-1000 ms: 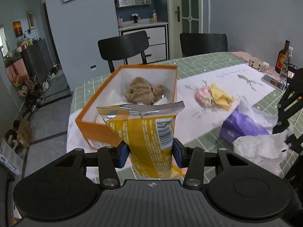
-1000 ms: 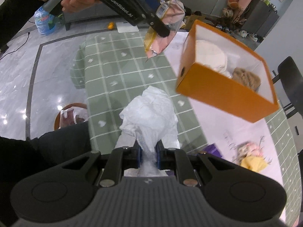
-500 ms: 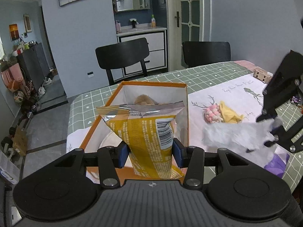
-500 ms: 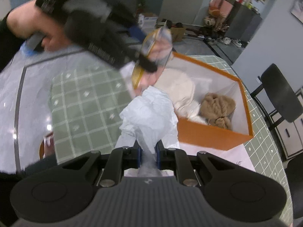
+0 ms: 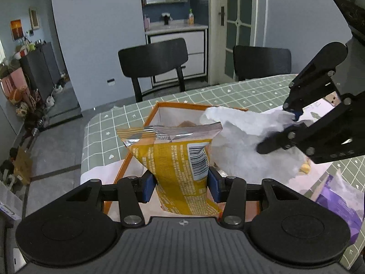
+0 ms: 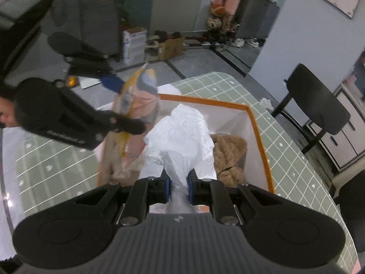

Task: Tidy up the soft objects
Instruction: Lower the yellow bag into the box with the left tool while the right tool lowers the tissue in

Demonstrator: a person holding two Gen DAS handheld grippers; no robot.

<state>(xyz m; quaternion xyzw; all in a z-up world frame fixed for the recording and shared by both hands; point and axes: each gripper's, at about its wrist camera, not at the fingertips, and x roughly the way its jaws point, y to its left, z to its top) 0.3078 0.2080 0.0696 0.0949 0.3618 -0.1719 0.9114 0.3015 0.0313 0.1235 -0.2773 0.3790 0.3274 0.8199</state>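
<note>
Both grippers have swung in over the orange box since a second ago, when the white tissue hung out above the green checked tablecloth and the box sat further off. On the left, the left gripper pinches a yellow snack bag between its blue pads, which press the bag's lower half from both sides; the bag is crinkly foil, upright, with a flat silver crimped seal across the top and a white barcode patch on its right side. It hangs over the near end of the box. Just right of it, nearly touching, the right gripper has its fingers drawn narrow on a twisted neck of crumpled white tissue, and the rest of the sheet billows out ahead of the fingertips in a soft, wrinkled, puffy mass above the box's open mouth. Seen from the right wrist, the box is a rigid card rectangle, orange outside and on the rim, white inside, and a tan fuzzy bundle lies in its right-hand part beside the tissue. Further right on the table, a purple soft pack sits at the frame's edge, partly hidden by the gripper body
</note>
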